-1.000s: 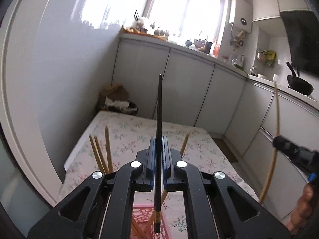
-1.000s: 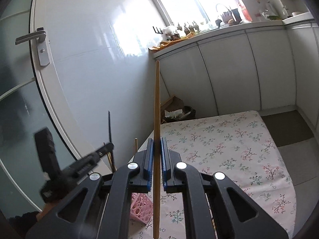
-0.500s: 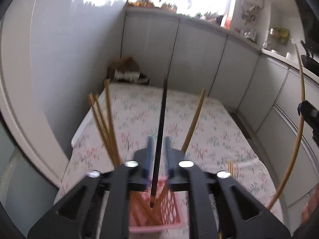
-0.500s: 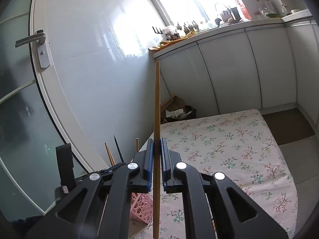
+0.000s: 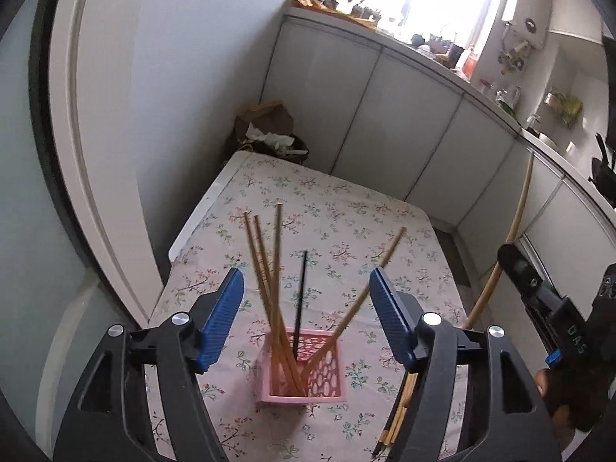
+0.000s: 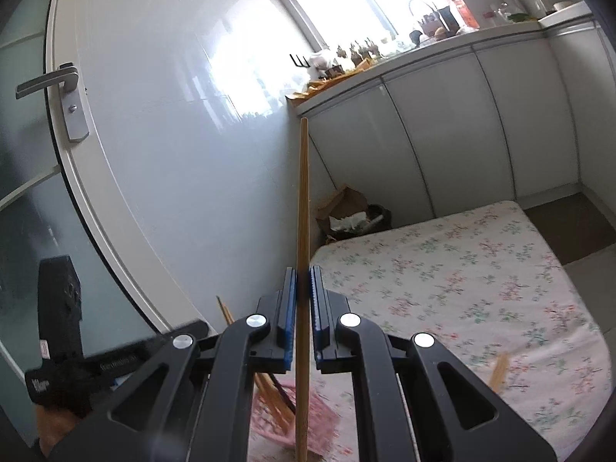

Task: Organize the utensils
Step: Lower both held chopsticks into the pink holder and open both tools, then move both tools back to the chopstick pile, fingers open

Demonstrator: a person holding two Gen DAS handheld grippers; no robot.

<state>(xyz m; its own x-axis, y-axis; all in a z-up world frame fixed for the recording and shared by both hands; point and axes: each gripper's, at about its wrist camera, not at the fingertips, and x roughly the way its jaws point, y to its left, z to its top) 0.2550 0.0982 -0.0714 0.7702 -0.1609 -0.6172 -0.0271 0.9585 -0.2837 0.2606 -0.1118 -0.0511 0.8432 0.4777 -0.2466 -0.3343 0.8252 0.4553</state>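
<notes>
Black chopstick point(image 5: 299, 300) now loose in pink basket point(image 5: 304, 375), left tool point(image 5: 306, 315) opening above; right tool point(image 6: 304, 315) clamped on wooden chopstick point(image 6: 303, 231).

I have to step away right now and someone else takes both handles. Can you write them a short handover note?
Left tongs: opening, nothing between them, above the pink basket.
Right tongs: shut on a wooden chopstick, held upright.
Basket stands on the flowered table; inside lean four wooden chopsticks and one black chopstick.
Done: the black one is in the basket.
Left: drop the right one in, then fetch the loose chopsticks lying right of the basket.
</notes>
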